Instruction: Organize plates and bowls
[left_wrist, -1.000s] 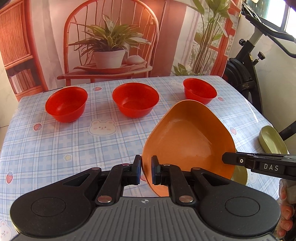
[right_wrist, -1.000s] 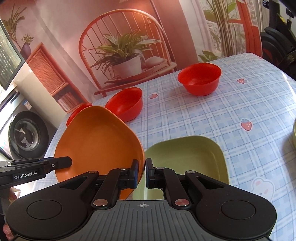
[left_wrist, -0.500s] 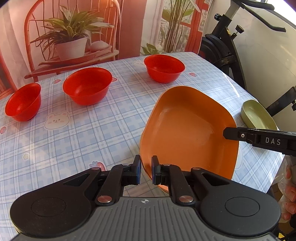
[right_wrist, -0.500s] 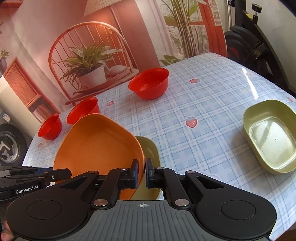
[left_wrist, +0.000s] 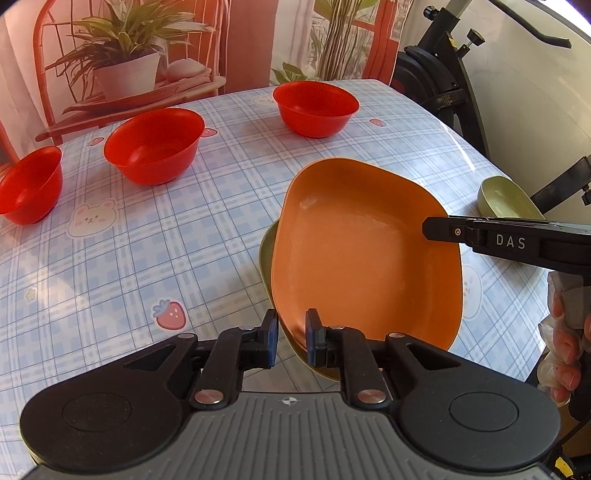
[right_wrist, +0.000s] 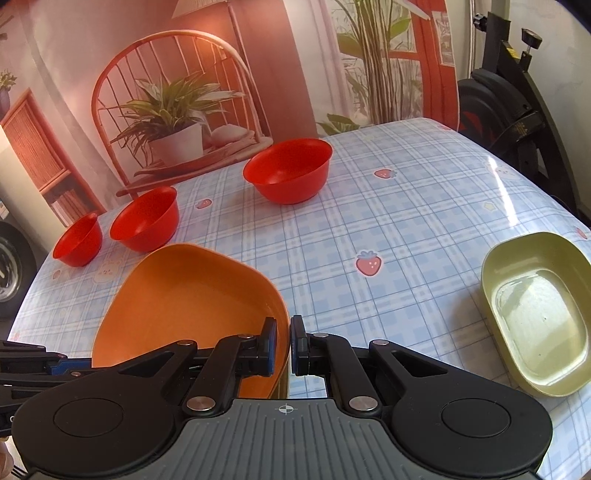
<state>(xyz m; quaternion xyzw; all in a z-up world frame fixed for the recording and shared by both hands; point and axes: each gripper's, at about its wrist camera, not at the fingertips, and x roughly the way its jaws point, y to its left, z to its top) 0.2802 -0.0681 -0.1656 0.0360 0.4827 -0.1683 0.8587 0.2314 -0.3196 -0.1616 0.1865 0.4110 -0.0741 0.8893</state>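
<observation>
In the left wrist view, the three glossy red plastic bowls run along the upper left of the frame, the left red bowl (left_wrist: 29, 184) at the edge, the middle red bowl (left_wrist: 153, 144) beside it, the right red bowl (left_wrist: 316, 108) at upper centre, all well apart on the checked, plastic-covered worktop (left_wrist: 147, 240); right of centre the rounded-square orange plastic plate (left_wrist: 365, 254) lies nested on a pale green plate (left_wrist: 265, 251), of which only a rim shows at its left side; the left gripper (left_wrist: 291, 338) sits at lower centre, its jaws opening with the orange plate's near rim between them, so the plate lies straight ahead of them; the right gripper (left_wrist: 439, 229) reaches in from the right edge, and in the right wrist view its jaws are clamped on the orange plate's near right rim; a second, deeper green dish (left_wrist: 506, 199) stands at the far right, apart from the stack; I judge the right hand nearer to it.
</observation>
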